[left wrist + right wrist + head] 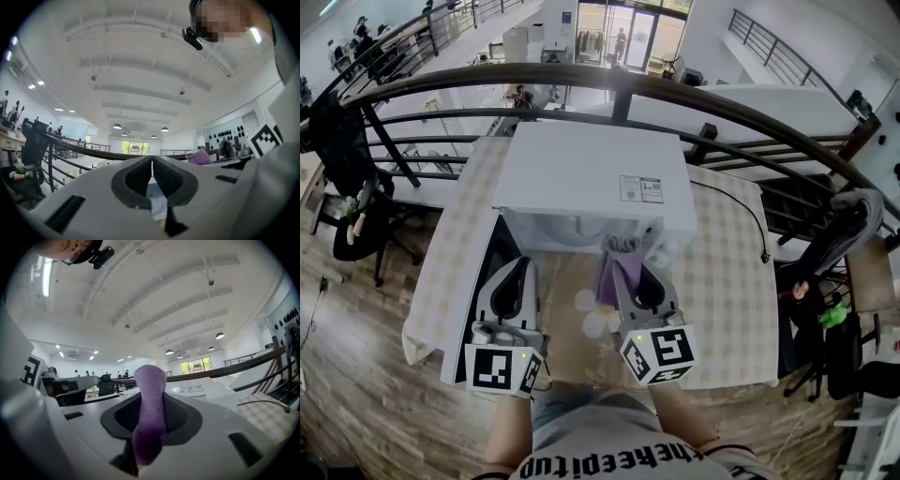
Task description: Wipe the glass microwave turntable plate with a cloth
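In the head view both grippers are held close to my body, in front of the open white microwave (591,173). My right gripper (622,251) is shut on a purple cloth (624,278); in the right gripper view the cloth (149,380) sticks up as a roll out of the right gripper (150,401). My left gripper (522,262) is shut with nothing between its pads, and the left gripper (152,161) points at the ceiling. What seems to be the glass plate (572,328) lies on the table between the grippers, showing pale glints. The purple cloth (199,157) also shows in the left gripper view.
The microwave door (473,300) hangs open to the left, beside my left gripper. A checked tablecloth (727,281) covers the table, with a black cable (750,220) at its right. A curved dark railing (675,94) runs behind; chairs (356,225) stand at both sides.
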Demonstrator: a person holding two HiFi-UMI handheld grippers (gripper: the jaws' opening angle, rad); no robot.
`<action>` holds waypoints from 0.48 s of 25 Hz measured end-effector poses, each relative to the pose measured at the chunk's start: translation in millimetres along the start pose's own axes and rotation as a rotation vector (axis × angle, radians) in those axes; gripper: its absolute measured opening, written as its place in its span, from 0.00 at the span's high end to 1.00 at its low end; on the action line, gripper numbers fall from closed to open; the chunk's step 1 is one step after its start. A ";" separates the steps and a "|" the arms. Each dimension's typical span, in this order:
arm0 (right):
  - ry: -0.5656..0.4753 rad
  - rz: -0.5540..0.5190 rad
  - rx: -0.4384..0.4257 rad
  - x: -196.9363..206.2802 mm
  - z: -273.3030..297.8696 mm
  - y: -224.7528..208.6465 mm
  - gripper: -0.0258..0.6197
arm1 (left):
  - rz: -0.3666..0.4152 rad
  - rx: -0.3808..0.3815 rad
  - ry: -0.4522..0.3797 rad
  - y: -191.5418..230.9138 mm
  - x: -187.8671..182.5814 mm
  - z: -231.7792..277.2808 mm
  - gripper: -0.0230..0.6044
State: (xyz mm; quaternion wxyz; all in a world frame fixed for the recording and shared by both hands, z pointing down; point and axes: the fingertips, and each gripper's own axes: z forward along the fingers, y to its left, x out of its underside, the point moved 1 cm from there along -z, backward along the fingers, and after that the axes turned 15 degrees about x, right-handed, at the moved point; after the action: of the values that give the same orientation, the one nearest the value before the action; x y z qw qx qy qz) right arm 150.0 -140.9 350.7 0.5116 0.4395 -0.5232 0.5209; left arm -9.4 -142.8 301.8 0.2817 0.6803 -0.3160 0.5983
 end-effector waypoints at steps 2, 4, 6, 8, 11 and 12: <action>0.014 -0.005 0.000 4.4 2.1 1.6 0.80 | -0.009 0.005 0.009 0.1 5.1 0.3 0.94; 0.030 -0.009 -0.001 10.0 4.9 3.8 0.80 | -0.019 0.010 0.016 0.3 10.3 0.3 0.94; 0.045 -0.012 -0.003 17.0 8.7 6.4 0.80 | -0.028 0.016 0.023 1.1 16.1 0.9 0.94; 0.061 -0.017 -0.005 23.8 12.5 9.5 0.80 | -0.035 0.021 0.028 2.4 21.4 1.4 0.94; 0.087 -0.023 -0.010 32.2 17.4 15.1 0.80 | -0.042 0.024 0.039 5.4 27.0 0.2 0.94; 0.095 -0.024 -0.012 34.8 19.3 16.8 0.80 | -0.044 0.024 0.043 6.6 28.7 0.0 0.94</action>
State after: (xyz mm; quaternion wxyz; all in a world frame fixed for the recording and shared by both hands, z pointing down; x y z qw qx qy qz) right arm 128.7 -156.4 384.9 0.5444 0.4176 -0.4963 0.5319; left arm -12.1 -149.7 330.3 0.2931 0.6775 -0.2878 0.6102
